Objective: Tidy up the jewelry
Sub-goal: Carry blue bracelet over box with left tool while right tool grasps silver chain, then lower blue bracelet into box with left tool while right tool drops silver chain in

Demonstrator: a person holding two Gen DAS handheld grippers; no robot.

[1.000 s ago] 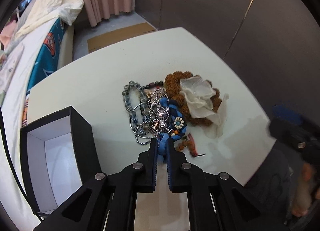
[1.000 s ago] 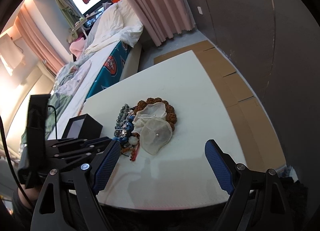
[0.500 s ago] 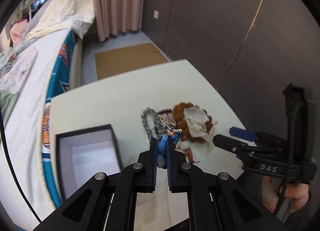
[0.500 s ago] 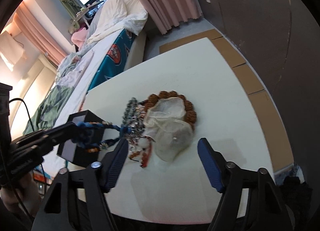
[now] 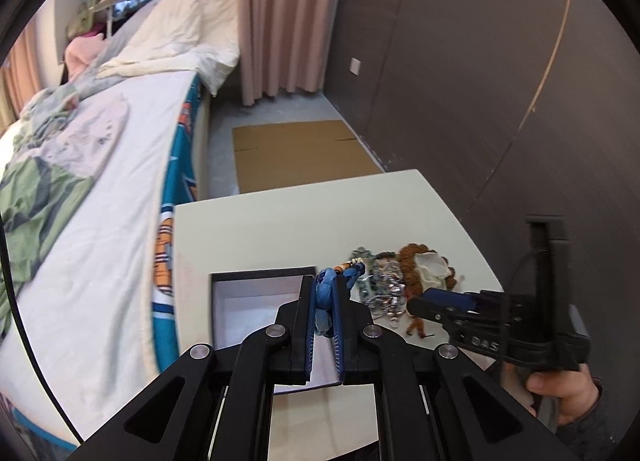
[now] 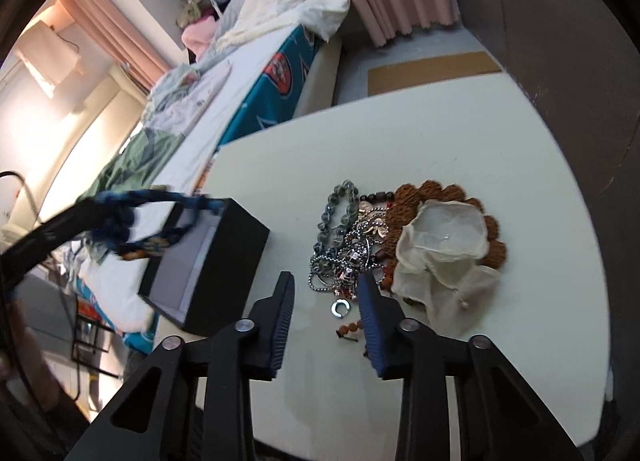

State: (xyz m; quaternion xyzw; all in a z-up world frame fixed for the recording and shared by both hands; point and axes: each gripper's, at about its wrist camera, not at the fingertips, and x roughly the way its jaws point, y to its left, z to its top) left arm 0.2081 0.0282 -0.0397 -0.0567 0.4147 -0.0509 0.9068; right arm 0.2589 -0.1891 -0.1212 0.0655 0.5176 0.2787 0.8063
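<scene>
My left gripper (image 5: 323, 288) is shut on a blue braided bracelet (image 5: 322, 297) with small beads and holds it in the air above the open black box (image 5: 256, 303). From the right wrist view the bracelet (image 6: 152, 221) dangles over the box (image 6: 224, 261). My right gripper (image 6: 325, 281) is open, low over the near edge of the jewelry pile (image 6: 352, 245) of silver chains and grey beads. It also shows in the left wrist view (image 5: 436, 299). A brown bead necklace (image 6: 444, 197) and a white gauze pouch (image 6: 444, 245) lie at the right of the pile.
The white table (image 6: 420, 133) ends close to the box on the left and near me. A bed (image 5: 100, 181) runs along the table's left side. A dark wall (image 5: 480, 81) stands on the right. A small silver ring (image 6: 340, 308) lies loose between my right fingers.
My left gripper lifted the blue bracelet off the pile and carried it left over the box. My right gripper closed in on the pile and narrowed its opening.
</scene>
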